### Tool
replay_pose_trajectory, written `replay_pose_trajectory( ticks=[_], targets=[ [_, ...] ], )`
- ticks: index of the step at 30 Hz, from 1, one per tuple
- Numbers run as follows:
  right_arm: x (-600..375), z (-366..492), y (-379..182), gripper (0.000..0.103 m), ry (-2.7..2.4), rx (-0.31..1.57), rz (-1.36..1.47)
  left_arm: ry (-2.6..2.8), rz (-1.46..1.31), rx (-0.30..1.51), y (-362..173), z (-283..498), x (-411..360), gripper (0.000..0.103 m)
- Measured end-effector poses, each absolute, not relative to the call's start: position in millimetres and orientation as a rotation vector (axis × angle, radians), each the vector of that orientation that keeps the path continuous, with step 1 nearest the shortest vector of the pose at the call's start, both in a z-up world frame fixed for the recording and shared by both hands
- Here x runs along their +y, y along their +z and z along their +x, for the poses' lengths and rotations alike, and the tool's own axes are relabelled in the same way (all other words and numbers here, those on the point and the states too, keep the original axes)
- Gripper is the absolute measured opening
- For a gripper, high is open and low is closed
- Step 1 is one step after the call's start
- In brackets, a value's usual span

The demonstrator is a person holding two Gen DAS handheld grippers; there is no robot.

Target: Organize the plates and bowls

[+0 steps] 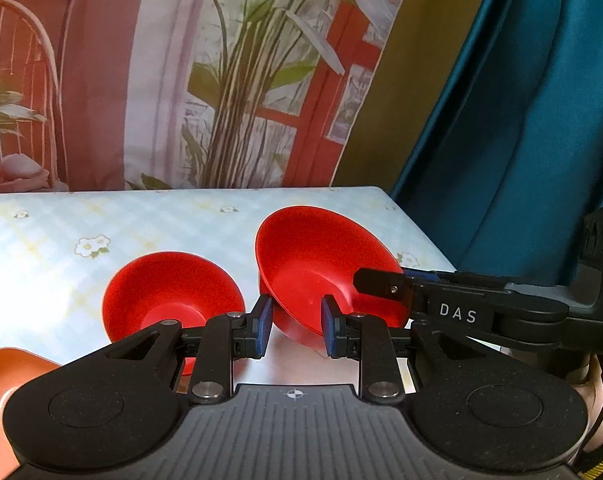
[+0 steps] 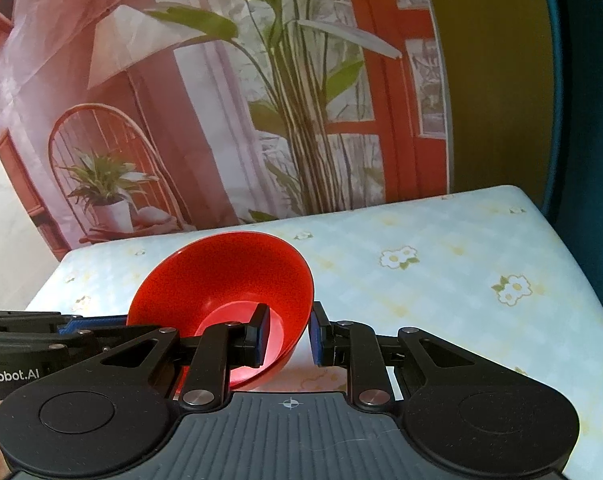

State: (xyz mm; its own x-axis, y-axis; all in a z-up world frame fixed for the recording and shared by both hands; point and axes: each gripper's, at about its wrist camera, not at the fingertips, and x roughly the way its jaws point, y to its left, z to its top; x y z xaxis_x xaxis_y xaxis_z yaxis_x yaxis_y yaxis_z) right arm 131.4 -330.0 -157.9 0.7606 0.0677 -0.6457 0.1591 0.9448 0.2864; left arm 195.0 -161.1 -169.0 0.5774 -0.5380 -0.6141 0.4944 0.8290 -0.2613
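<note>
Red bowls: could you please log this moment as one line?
left tool open | right tool straddling rim of tilted red bowl | smaller bowl on table

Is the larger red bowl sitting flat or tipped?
Tipped: the larger red bowl leans on its side, opening facing sideways, rim between the right tongs.
</note>
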Motion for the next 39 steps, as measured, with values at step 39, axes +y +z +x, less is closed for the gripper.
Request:
replay_pose_trajectory(
  ticks=[39],
  targets=[
    [-251,203,-183,0.020,0.039,0.780,0.290,-0.486,-0.113,0.814,-193,241,-91,0.027]
  ],
)
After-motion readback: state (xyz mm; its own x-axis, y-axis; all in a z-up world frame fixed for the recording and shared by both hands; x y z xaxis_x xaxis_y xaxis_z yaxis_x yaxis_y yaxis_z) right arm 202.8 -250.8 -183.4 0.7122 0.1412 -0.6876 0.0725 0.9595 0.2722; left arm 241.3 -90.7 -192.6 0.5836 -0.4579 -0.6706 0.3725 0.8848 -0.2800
